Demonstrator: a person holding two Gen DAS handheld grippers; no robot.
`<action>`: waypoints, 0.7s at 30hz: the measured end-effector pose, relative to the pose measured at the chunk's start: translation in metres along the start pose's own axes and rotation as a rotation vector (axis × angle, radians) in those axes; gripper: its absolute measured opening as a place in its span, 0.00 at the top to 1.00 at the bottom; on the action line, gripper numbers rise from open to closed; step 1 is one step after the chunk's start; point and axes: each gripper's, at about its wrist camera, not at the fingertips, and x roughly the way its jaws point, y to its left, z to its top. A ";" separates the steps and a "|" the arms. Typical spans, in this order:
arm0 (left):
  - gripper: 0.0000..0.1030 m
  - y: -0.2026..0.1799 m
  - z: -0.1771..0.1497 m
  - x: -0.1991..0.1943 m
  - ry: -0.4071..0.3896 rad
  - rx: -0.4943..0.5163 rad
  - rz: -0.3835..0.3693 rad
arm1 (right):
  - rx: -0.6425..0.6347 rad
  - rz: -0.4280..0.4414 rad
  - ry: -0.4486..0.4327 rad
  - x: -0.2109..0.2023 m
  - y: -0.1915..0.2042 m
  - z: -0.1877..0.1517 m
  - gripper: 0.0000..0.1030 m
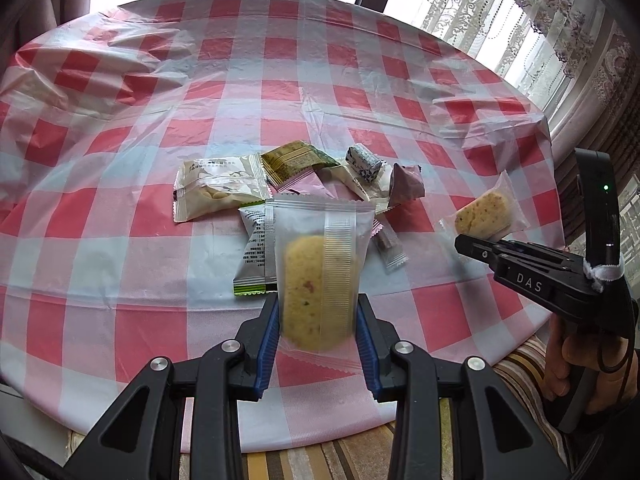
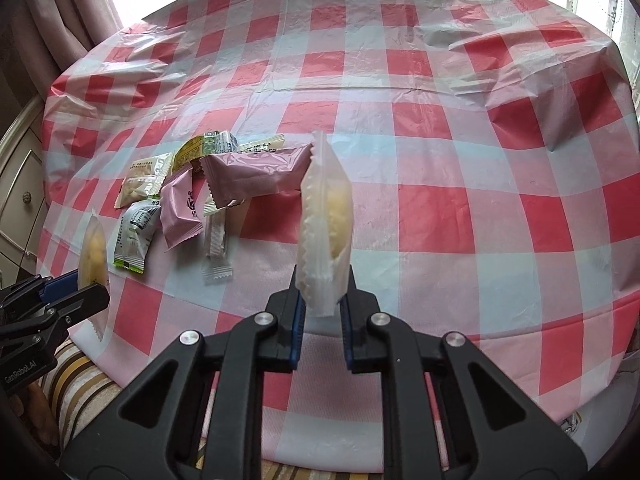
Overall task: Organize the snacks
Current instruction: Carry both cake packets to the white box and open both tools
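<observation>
Holding frosted, crimp-edged biscuit packets above the glossy checked tablecloth (image 1: 120,208): left gripper (image 1: 318,320) clamps the near packet (image 1: 318,272); right gripper (image 2: 322,300) clamps the second packet (image 2: 326,216) edgewise. Loose snack pile (image 1: 288,176) lies beyond.

Left gripper (image 1: 318,320) clamps a frosted clear packet with a yellow cake (image 1: 318,276).
Behind it, a pile of small wrapped snacks (image 1: 288,180) lies on the red-and-white checked plastic tablecloth (image 1: 120,128).

Each wrist camera looked steeply down along its own claw, close above the checked worktop (image 1: 320,80). Both views shared the snack pile (image 1: 288,176) mid-worktop, and each caught the opposite claw at its edge.
</observation>
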 end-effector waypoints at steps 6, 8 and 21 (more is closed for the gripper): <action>0.64 -0.009 -0.003 -0.005 -0.002 0.012 -0.002 | 0.015 -0.004 -0.024 -0.024 -0.009 -0.016 0.82; 0.64 -0.014 -0.003 -0.007 -0.001 0.022 -0.002 | 0.020 -0.012 -0.033 -0.033 -0.013 -0.022 0.82; 0.64 -0.072 -0.004 -0.006 0.014 0.122 -0.053 | 0.117 -0.084 -0.057 -0.083 -0.076 -0.069 0.82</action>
